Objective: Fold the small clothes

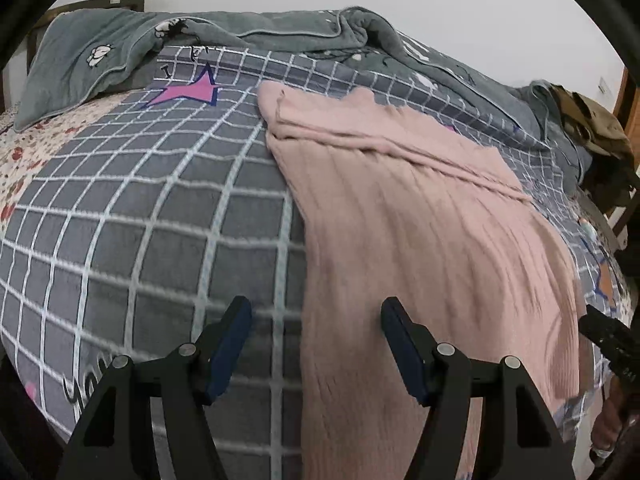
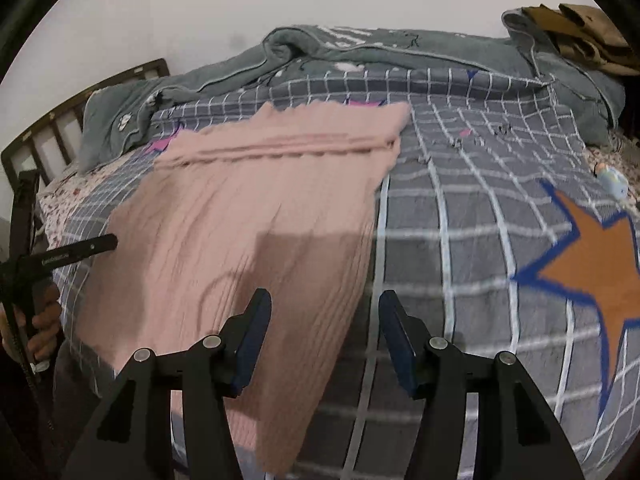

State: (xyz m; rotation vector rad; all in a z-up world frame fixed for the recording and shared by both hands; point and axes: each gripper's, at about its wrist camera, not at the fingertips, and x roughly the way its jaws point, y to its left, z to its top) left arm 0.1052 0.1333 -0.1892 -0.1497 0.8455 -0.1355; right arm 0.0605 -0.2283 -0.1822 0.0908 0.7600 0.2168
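A pink ribbed knit garment (image 1: 420, 232) lies spread on the grey checked bedspread (image 1: 160, 208), with a folded band across its far end. My left gripper (image 1: 316, 320) is open and empty, hovering over the garment's near left edge. In the right wrist view the same garment (image 2: 248, 216) lies left of centre. My right gripper (image 2: 324, 312) is open and empty above the garment's near right edge. The left gripper's finger (image 2: 84, 250) shows at the far left there, and part of the right gripper (image 1: 608, 340) shows at the right edge of the left wrist view.
A rumpled grey-green blanket (image 1: 224, 36) runs along the far side of the bed by the white wall. A brown garment (image 2: 580, 28) lies at the far right corner. A dark headboard (image 2: 60, 120) stands at the left. An orange star (image 2: 596, 268) marks the bedspread.
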